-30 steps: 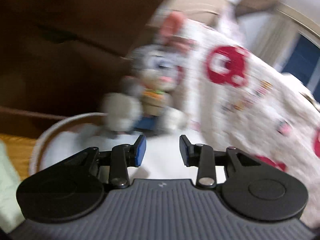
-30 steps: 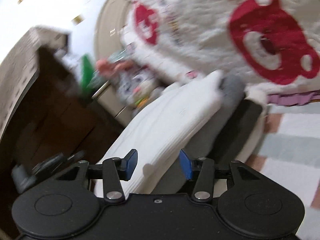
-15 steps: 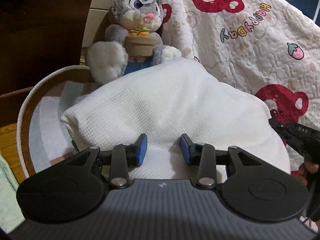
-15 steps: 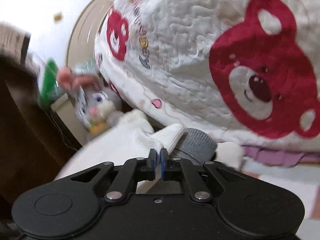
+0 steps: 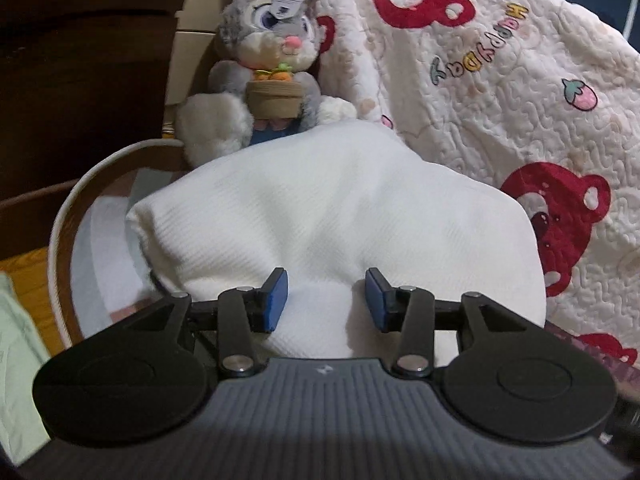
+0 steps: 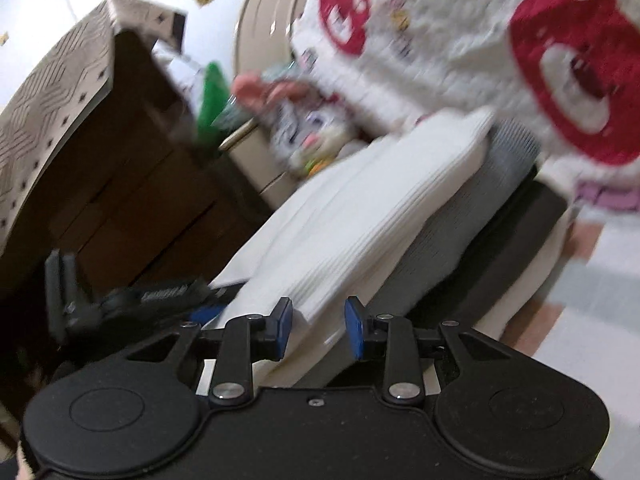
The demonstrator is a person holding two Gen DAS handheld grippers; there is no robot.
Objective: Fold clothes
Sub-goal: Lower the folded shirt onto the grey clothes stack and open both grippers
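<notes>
A folded white waffle-knit garment [image 5: 328, 216] lies in a soft mound on the bed, on top of a stack. My left gripper [image 5: 322, 300] stands open just over its near edge, with the cloth under and between the blue pads but not pinched. In the blurred right wrist view the same white garment [image 6: 360, 216] tops a grey folded piece [image 6: 480, 208] and a dark one [image 6: 520, 240]. My right gripper [image 6: 318, 326] is open at the white garment's near corner. The left gripper's body [image 6: 120, 300] shows at the lower left of that view.
A grey plush rabbit [image 5: 272, 64] sits behind the stack. A white quilt with red bears [image 5: 500, 80] rises at the right. A dark wooden cabinet [image 6: 100, 184] stands at the left, and the bed's rounded piped edge [image 5: 60, 224] curves around a striped sheet [image 6: 592, 292]. Pale green cloth [image 5: 16, 344] lies far left.
My right gripper was shut on the white garment's corner half a second ago; it has let go, opened and drawn back. My left gripper stays open over the garment.
</notes>
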